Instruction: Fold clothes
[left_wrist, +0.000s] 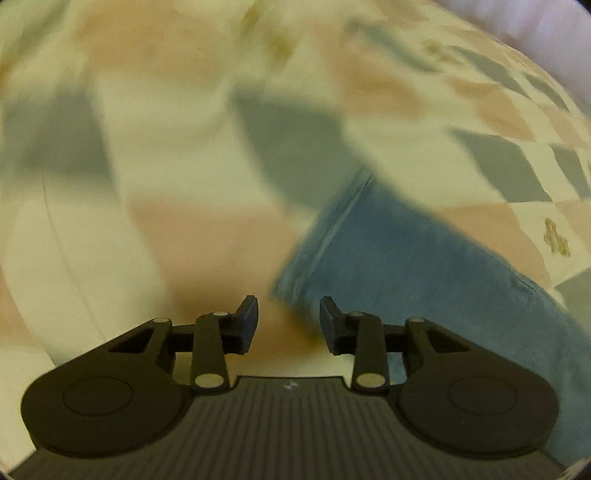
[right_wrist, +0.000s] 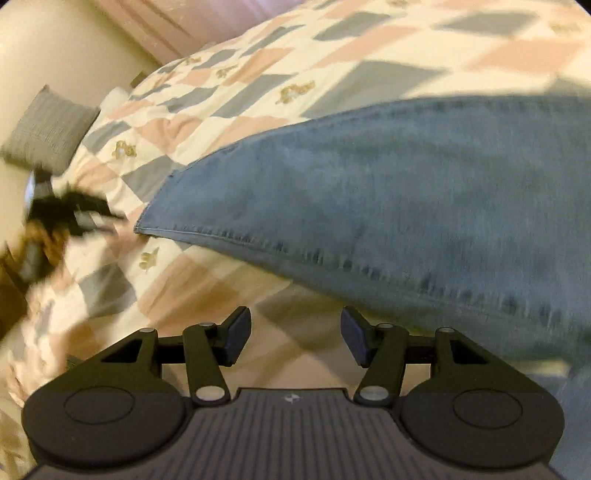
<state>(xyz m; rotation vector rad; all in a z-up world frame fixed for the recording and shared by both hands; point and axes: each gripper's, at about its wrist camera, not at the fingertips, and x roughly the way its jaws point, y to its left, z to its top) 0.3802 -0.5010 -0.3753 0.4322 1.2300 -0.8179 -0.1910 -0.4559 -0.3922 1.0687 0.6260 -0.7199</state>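
Note:
Blue jeans (right_wrist: 388, 184) lie flat on a checked bedspread (right_wrist: 258, 66); their hemmed leg end (right_wrist: 147, 225) points left in the right wrist view. My right gripper (right_wrist: 295, 336) hovers open just in front of the jeans' stitched side seam, nothing between its fingers. In the left wrist view the jeans' leg (left_wrist: 388, 251) runs from the centre toward the lower right. My left gripper (left_wrist: 289, 321) is open beside the leg's near corner, over the bedspread (left_wrist: 166, 166), holding nothing. Both views are motion-blurred.
A grey cushion (right_wrist: 51, 129) lies at the bed's far left edge. The other gripper, a dark blurred shape (right_wrist: 70, 214), shows at the left with a hand behind it. A pale wall and pink curtain (right_wrist: 177, 22) stand beyond the bed.

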